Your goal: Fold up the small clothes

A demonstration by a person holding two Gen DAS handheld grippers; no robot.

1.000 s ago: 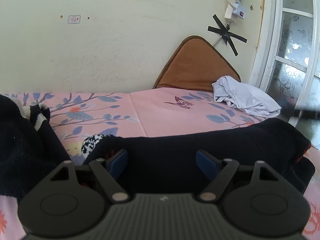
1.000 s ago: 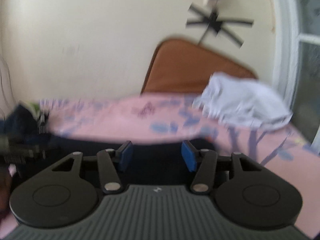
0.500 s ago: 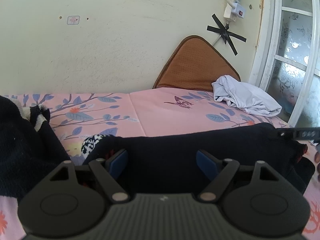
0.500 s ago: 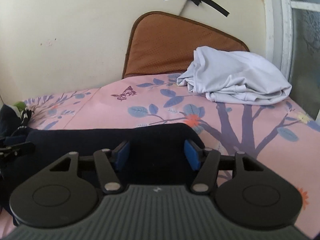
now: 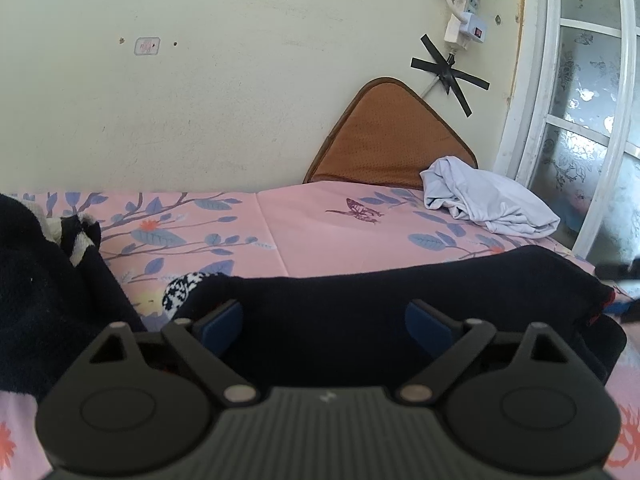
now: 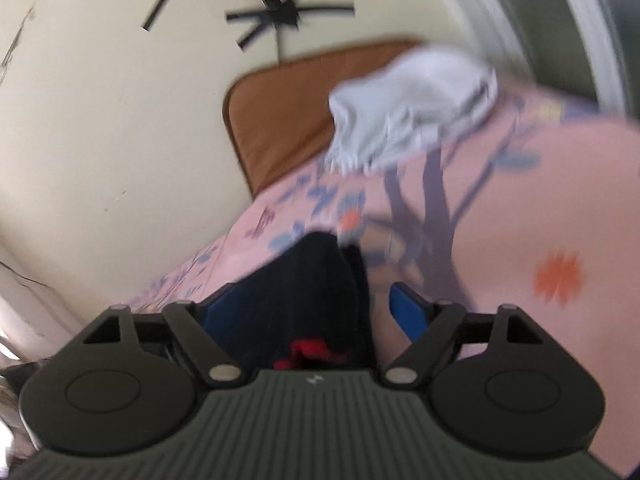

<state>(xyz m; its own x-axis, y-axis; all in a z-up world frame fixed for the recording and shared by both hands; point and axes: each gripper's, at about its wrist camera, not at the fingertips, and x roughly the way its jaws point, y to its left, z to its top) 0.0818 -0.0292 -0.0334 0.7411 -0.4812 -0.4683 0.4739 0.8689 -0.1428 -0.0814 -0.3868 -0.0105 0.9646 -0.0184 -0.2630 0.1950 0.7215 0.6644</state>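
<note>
Mid-fold, navy garment [image 5: 380, 320] at bedsheet's [image 5: 320, 232] near edge.
Left gripper [image 5: 323, 319] and right gripper [image 6: 312, 312] opening wide over cloth, unpinched; likely next: re-grip.

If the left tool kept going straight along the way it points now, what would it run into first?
Most likely the dark garment: it lies right between the left tool's opening fingers, which don't seem to press it. Past that comes the pink floral sheet, then the wall. Depth is hard to judge through the fisheye.

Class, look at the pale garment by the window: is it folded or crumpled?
Crumpled: the pale garment lies bunched in an uneven heap on the pink sheet, no flat edges.
</note>
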